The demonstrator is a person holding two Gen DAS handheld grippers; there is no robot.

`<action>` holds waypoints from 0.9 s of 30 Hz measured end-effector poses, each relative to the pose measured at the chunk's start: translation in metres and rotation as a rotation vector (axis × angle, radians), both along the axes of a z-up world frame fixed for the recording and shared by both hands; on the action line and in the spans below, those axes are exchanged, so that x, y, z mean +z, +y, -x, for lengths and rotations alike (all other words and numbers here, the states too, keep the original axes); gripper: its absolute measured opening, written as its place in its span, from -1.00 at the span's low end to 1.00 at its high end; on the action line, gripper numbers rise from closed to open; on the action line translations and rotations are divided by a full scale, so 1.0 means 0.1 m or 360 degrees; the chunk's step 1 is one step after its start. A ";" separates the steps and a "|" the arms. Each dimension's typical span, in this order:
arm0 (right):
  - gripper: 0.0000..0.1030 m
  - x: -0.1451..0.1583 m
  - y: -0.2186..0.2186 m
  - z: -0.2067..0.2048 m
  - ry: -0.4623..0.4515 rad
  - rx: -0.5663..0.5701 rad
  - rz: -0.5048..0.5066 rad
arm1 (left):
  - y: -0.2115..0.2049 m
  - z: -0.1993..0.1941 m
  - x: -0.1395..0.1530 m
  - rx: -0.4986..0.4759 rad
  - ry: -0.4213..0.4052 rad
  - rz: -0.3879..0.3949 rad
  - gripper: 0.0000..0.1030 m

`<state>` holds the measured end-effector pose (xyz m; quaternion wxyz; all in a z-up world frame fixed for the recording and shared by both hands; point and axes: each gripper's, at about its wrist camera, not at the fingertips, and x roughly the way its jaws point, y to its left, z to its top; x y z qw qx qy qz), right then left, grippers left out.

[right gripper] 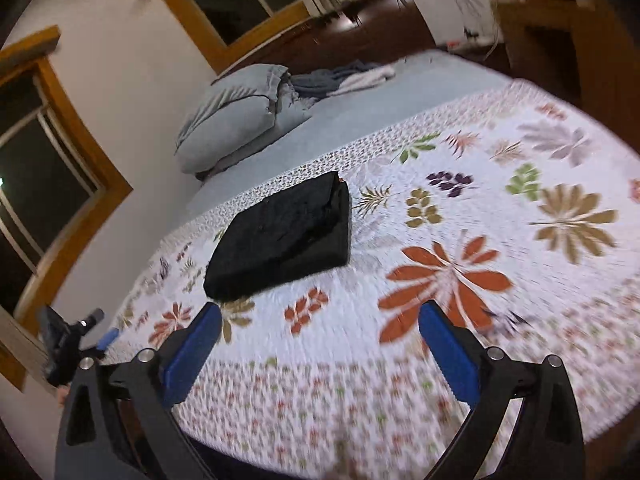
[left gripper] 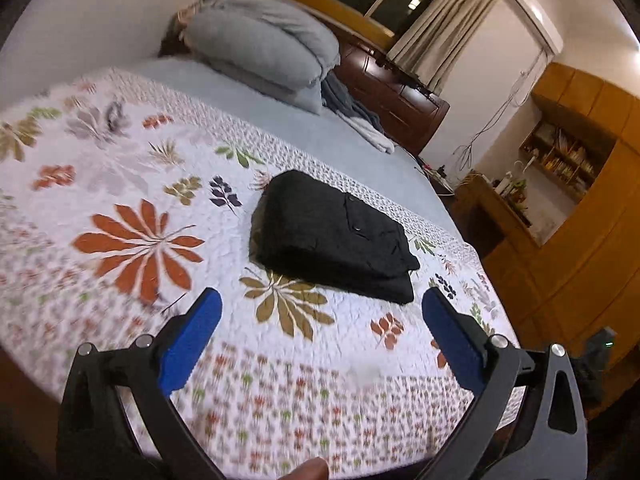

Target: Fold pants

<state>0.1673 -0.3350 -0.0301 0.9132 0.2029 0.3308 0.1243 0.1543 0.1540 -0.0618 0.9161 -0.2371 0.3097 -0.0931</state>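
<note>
A fingertip (left gripper: pixel 308 470) pokes in at the bottom edge of the left wrist view, the rest of the hand cut off. The quilt (left gripper: pixel 280 392) nearest the cameras is smeared with blur. The left gripper (left gripper: pixel 322 308) hangs tilted down over it, blue pads spread wide with nothing between them; the right gripper (right gripper: pixel 320 320) does likewise. Beyond both, mid-frame, the pants (left gripper: pixel 332 236) lie folded into a black block on the quilt, touched by neither. Farther up, grey pillows (left gripper: pixel 264 48) sit piled against the wall.
</note>
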 end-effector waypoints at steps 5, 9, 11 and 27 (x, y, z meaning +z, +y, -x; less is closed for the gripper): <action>0.94 0.26 0.19 0.63 -0.0081 0.0031 0.0158 | -0.32 0.64 0.35 0.0031 -0.0041 -0.0216 0.94; 0.94 0.46 0.41 1.05 -0.0122 0.0048 0.0281 | -0.65 1.04 0.61 0.0061 -0.0095 -0.0509 0.94; 0.93 0.55 0.52 1.21 -0.0142 0.0062 0.0318 | -0.84 1.27 0.74 0.0070 -0.0106 -0.0619 0.94; 0.93 1.06 1.01 1.88 -0.0288 0.0214 0.0429 | -1.14 2.20 1.28 0.0197 -0.0143 -0.0661 0.94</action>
